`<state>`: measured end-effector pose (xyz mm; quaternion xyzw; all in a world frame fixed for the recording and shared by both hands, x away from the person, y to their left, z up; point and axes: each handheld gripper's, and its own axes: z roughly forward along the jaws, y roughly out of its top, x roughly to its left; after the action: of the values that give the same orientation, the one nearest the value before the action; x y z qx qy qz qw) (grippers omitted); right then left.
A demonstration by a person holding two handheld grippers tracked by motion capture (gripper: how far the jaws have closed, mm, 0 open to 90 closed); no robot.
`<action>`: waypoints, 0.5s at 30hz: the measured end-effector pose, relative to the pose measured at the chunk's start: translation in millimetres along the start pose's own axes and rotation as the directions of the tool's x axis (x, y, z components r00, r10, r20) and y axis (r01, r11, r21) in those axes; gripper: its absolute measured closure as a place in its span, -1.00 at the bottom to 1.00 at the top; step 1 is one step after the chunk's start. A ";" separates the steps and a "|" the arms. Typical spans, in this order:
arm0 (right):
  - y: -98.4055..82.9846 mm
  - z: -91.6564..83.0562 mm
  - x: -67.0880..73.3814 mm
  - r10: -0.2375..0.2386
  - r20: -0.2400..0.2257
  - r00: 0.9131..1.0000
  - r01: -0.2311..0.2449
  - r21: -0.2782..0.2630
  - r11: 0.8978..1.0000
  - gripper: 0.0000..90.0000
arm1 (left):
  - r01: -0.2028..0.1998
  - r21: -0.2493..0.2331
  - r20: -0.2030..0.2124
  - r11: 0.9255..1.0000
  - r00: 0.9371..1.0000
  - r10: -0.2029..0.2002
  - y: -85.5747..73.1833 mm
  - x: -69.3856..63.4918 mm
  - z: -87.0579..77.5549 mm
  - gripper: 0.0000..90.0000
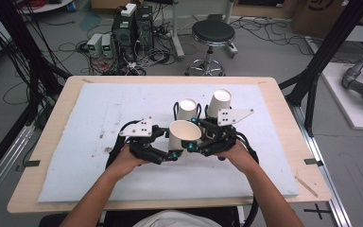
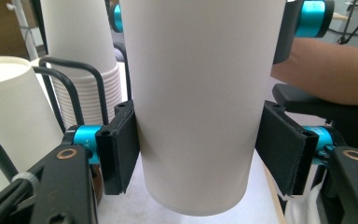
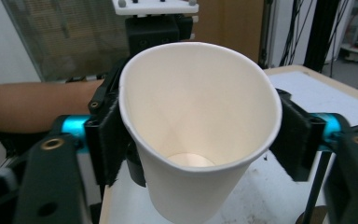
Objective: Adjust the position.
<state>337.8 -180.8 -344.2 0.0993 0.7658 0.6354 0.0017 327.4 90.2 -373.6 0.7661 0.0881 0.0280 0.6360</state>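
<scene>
The landmark is the paper cup [image 1: 184, 135], held upright just above the white mat [image 1: 94, 113] at the middle of the desk [image 1: 283, 137].

Left of the cup, the left tongs [image 1: 174, 155] reach in from the person's left hand [image 1: 125, 158]. In the left gripper view, the cup [image 2: 200, 102] stands between the two black pads [image 2: 121, 149]. The left pad lies against the cup wall; a narrow gap shows at the right pad. These tongs are therefore released, with the cup between the jaws.

At the cup itself, the rim is squeezed into an oval, as seen in the right gripper view [image 3: 200, 130].

Right of the cup, the right tongs [image 1: 192, 147] come in from the right hand [image 1: 238, 153]. Both pads [image 3: 105, 140] press on the cup wall just below the rim, so these tongs are clenched on the cup.

Behind the cup stand a cup stack [image 1: 187, 111] in a black wire holder [image 1: 176, 109], and further right a second cup stack [image 1: 218, 103].
</scene>
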 end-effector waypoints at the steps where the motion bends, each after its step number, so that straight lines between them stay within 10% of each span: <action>1: 0.3 -0.8 -0.2 0.014 0.001 1.000 -0.014 -0.020 1.000 -0.55 | 0.003 -0.019 -0.004 1.000 1.000 -0.003 0.7 0.5 -1.8 -0.24; 15: 1.3 -0.6 2.5 -0.029 -0.019 0.999 0.029 -0.006 1.000 -0.20 | 0.004 -0.006 0.015 1.000 1.000 -0.004 -1.2 -0.5 1.2 -0.22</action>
<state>335.5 -180.7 -342.6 0.0821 0.7654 0.6383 0.0038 327.0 89.2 -375.0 0.7642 0.0848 0.0213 0.6391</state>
